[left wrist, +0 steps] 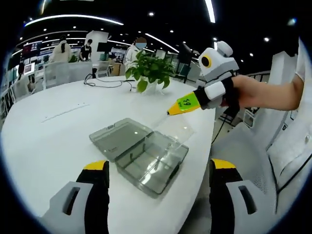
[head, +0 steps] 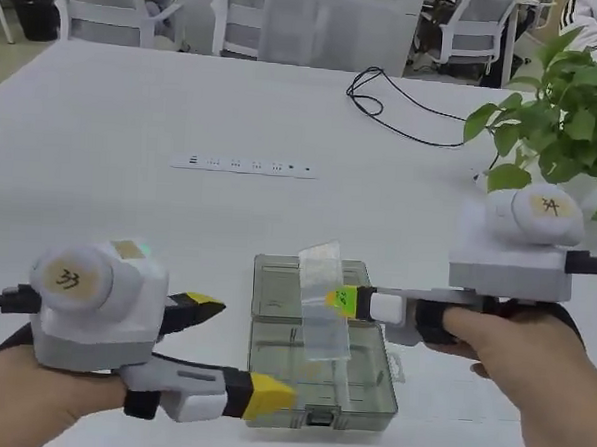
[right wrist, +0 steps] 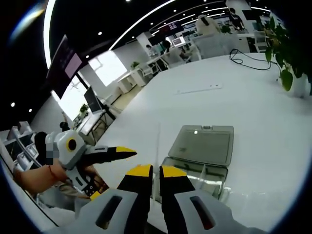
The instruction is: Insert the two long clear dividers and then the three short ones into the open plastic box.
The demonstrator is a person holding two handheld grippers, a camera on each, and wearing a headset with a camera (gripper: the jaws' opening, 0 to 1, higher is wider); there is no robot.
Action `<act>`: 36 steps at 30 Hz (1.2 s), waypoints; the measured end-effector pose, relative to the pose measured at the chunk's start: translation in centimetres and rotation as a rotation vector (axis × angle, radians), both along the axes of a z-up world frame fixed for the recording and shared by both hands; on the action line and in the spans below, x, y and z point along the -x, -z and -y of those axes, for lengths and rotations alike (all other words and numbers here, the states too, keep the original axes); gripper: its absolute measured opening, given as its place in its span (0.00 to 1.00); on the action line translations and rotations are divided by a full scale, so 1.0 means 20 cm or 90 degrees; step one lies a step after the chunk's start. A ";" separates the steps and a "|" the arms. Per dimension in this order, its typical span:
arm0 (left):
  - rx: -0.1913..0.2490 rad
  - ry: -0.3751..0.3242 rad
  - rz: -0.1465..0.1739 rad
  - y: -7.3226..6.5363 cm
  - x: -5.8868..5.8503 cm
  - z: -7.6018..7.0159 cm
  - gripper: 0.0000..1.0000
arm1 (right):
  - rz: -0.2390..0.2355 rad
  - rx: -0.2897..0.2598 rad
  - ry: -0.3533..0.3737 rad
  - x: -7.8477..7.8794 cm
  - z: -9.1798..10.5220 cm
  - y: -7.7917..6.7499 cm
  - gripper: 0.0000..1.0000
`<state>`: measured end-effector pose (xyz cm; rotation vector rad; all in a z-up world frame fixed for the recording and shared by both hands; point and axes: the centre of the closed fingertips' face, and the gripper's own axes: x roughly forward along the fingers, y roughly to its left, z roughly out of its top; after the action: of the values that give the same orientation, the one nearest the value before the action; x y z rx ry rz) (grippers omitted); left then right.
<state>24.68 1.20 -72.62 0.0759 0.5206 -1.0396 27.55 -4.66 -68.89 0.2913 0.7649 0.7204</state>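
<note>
Smoky-grey plastic box (head: 316, 370) lies open near the front edge of a white table (head: 134, 115), its lid (head: 280, 288) folded flat on the far side. The right gripper (head: 343, 300), held in a person's hand, reaches in from the right with its yellow-tipped jaws pinched tight on one clear divider (head: 322, 295). The sheet hangs tilted over the box's base tray, with its lower edge down among the walls; whether it touches the floor of the tray cannot be told. The left gripper (head: 237, 350) hovers just left of the box with its jaws spread wide, grasping nothing. Farther back on the table sit a white power strip (head: 243, 165), a looped black cable (head: 385, 98) and, at the right, a potted plant (head: 565, 107).
</note>
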 end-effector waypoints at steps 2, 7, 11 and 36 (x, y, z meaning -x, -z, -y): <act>-0.003 0.014 0.017 0.00 0.00 0.00 0.98 | -0.009 0.003 0.002 0.00 0.00 0.00 0.07; -0.032 0.065 0.036 0.06 0.02 -0.04 1.00 | -0.039 0.028 0.007 -0.02 -0.01 0.02 0.07; -0.034 0.082 0.042 0.09 0.02 -0.06 1.00 | -0.092 0.065 0.027 -0.04 0.01 0.07 0.07; -0.046 0.125 0.050 0.20 0.03 -0.08 1.00 | -0.280 0.162 0.088 -0.05 0.02 0.39 0.07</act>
<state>24.16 2.89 -76.70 0.2345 0.4859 -1.2050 28.55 -5.09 -76.70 0.2706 1.2295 0.4234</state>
